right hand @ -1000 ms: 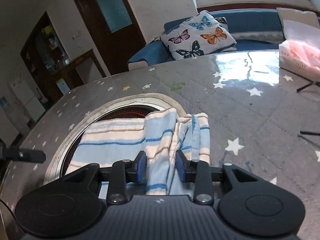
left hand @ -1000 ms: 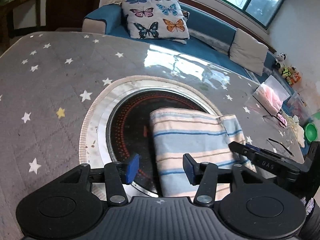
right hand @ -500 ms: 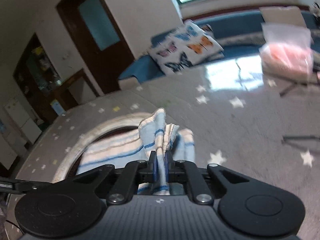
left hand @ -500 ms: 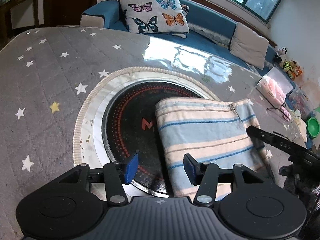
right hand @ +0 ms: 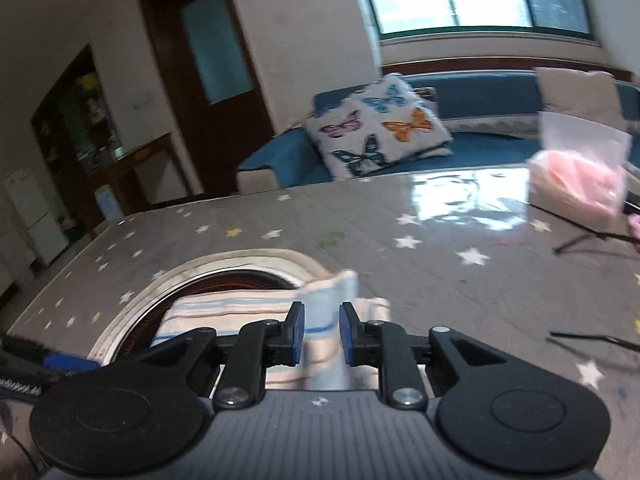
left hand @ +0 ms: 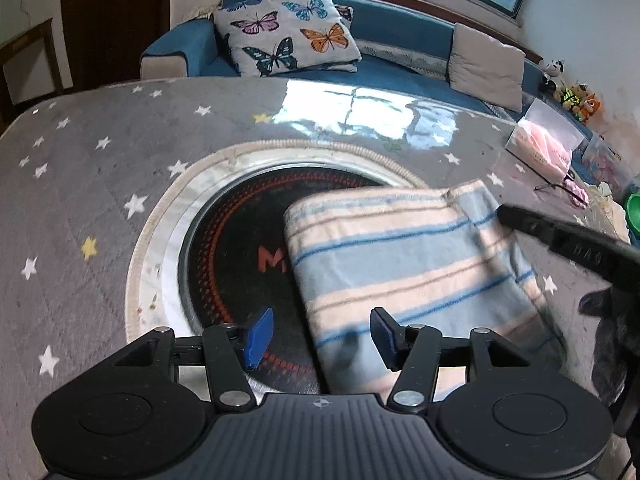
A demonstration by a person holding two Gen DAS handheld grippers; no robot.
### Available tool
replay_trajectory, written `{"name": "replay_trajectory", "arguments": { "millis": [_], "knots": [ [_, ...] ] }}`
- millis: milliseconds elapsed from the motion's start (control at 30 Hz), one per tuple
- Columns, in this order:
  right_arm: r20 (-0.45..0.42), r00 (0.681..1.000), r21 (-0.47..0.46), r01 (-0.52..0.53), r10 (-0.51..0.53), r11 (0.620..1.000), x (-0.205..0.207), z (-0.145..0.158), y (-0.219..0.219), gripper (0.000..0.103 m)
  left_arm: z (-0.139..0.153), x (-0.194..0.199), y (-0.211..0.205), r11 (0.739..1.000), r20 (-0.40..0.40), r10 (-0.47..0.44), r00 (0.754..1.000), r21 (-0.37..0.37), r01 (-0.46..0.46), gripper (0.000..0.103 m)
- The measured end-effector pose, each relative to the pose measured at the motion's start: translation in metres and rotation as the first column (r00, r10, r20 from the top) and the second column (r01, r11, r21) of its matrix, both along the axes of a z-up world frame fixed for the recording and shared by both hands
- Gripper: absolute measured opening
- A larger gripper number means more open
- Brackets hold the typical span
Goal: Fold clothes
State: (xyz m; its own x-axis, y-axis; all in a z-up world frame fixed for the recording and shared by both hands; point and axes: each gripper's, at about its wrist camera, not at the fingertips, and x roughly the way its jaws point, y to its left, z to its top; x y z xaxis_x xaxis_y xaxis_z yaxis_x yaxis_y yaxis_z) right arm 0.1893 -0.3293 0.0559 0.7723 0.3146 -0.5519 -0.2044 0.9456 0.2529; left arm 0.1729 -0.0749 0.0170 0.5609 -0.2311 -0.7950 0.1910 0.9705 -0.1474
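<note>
A folded blue, white and pink striped cloth (left hand: 404, 264) lies on the grey star-patterned table (left hand: 100, 168), partly over the round black cooktop (left hand: 240, 248). My left gripper (left hand: 322, 334) is open and empty, held above the cloth's near left edge. My right gripper (right hand: 321, 334) is open with its pads apart; the cloth (right hand: 248, 312) lies beyond and between them on the table. The right gripper's black finger (left hand: 568, 242) shows over the cloth's right edge in the left wrist view.
A blue sofa (left hand: 400, 44) with a butterfly cushion (left hand: 288, 36) stands behind the table. A clear bag of pink items (right hand: 580, 176) and thin black sticks (right hand: 592, 336) lie at the table's right side. A green bowl (left hand: 634, 216) sits at the far right.
My right gripper was shut on the cloth's lifted edge half a second ago; it has opened and the cloth has dropped flat. The left gripper has stayed open and drawn back slightly.
</note>
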Motion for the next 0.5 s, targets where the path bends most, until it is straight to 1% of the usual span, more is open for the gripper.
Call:
{"name": "replay_trajectory", "arguments": {
  "millis": [67, 100, 133, 167, 200, 300, 400, 500],
  "knots": [
    [-0.023, 1.000, -0.013, -0.016, 0.016, 1.000, 0.007, -0.004, 0.003, 0.019, 0.000, 0.008, -0.003, 1.000, 0.008, 0.001, 1.000, -0.001, -0.001, 0.054],
    [-0.041, 0.999, -0.018, -0.016, 0.015, 1.000, 0.011, -0.007, 0.003, 0.018, 0.000, 0.012, -0.004, 1.000, 0.010, 0.002, 1.000, 0.000, -0.002, 0.047],
    [-0.058, 0.998, -0.021, -0.009, 0.008, 1.000, 0.015, -0.011, 0.002, 0.015, -0.001, 0.016, -0.004, 1.000, 0.012, 0.003, 1.000, 0.002, -0.004, 0.043],
    [-0.075, 0.997, -0.022, 0.001, -0.002, 1.000, 0.018, -0.016, -0.001, 0.014, -0.002, 0.020, -0.004, 1.000, 0.013, 0.006, 1.000, 0.002, -0.006, 0.037],
    [-0.089, 0.996, -0.017, 0.009, -0.011, 1.000, 0.020, -0.019, -0.004, 0.008, -0.002, 0.024, -0.004, 1.000, 0.013, 0.006, 1.000, -0.003, -0.006, 0.031],
    [-0.078, 0.997, -0.010, 0.003, -0.004, 1.000, 0.018, -0.016, -0.005, 0.009, -0.001, 0.031, -0.004, 1.000, 0.028, -0.006, 1.000, -0.031, 0.007, 0.028],
    [-0.052, 0.998, -0.012, -0.026, 0.026, 1.000, 0.018, -0.009, 0.000, 0.009, -0.002, 0.043, -0.009, 0.998, 0.044, -0.017, 0.999, -0.058, 0.020, 0.024],
    [-0.061, 0.998, -0.029, -0.021, 0.019, 0.999, 0.027, -0.012, 0.003, 0.009, -0.009, 0.058, -0.014, 0.998, 0.053, -0.021, 0.998, -0.064, 0.024, 0.021]
  ]
}}
